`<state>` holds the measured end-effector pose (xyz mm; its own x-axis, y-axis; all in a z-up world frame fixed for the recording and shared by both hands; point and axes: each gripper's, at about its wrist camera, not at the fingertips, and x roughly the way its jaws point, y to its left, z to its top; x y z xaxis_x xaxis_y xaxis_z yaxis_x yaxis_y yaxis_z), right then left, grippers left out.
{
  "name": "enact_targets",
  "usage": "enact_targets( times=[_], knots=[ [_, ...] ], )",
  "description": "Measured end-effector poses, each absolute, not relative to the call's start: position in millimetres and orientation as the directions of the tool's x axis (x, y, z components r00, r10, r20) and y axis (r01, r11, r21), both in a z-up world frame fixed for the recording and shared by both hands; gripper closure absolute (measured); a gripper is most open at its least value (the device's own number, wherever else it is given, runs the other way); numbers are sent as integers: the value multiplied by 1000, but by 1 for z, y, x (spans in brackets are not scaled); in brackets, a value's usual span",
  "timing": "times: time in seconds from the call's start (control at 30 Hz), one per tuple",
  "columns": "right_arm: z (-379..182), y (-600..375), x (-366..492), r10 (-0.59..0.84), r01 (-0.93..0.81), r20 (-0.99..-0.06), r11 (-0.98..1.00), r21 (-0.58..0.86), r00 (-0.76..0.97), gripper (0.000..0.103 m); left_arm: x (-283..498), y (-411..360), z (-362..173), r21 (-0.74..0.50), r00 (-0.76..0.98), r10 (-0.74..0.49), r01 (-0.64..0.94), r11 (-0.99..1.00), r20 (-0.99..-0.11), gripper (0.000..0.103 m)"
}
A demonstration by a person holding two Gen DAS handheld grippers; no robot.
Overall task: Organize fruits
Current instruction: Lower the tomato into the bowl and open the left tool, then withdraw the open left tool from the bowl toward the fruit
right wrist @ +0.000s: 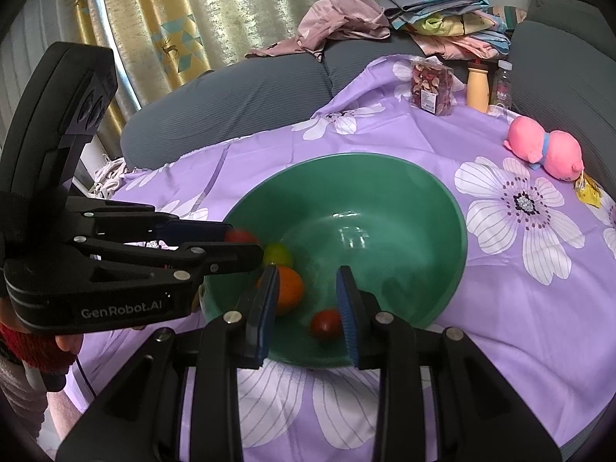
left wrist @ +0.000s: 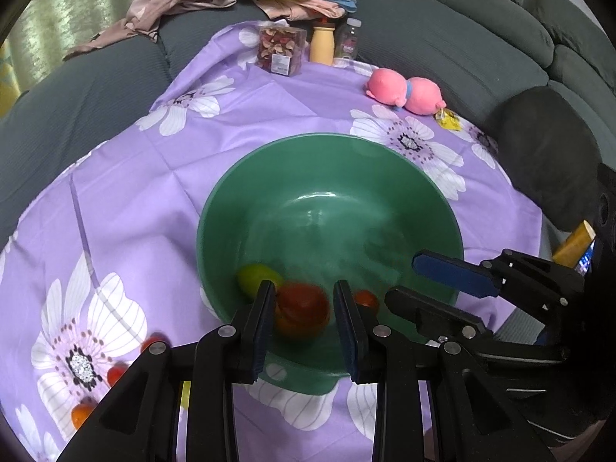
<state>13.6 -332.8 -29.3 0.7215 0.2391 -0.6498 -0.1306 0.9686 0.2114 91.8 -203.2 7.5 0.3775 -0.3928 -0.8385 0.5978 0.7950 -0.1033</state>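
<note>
Where left hand-held gripper [left wrist: 304, 325] hangs, red fruit [left wrist: 302, 313] blurred.

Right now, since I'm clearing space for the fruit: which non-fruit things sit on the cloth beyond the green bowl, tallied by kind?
Bottles: 2
Plush toy: 1
Clear box of dried petals: 1
Yellow packet: 1
Total: 5

Green bowl [right wrist: 385, 177] holds green fruit [right wrist: 278, 254], orange fruit [right wrist: 289, 288], small red fruit [right wrist: 325, 323], blurred, possibly tomato.
</note>
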Motion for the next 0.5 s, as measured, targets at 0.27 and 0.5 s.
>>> enact_targets(
  times=[0.27, 0.5],
  knots=[
    [-28, -332, 12, 238, -130, -649, 969, 211, 722, 71, 90, -198, 14, -101, 396, -391, 584, 806, -831, 72],
    [-24, -331, 8, 235, -126, -651, 969, 210, 722, 65, 86, -189, 19, -87, 419, -376, 565, 821, -827, 72]
  ],
)
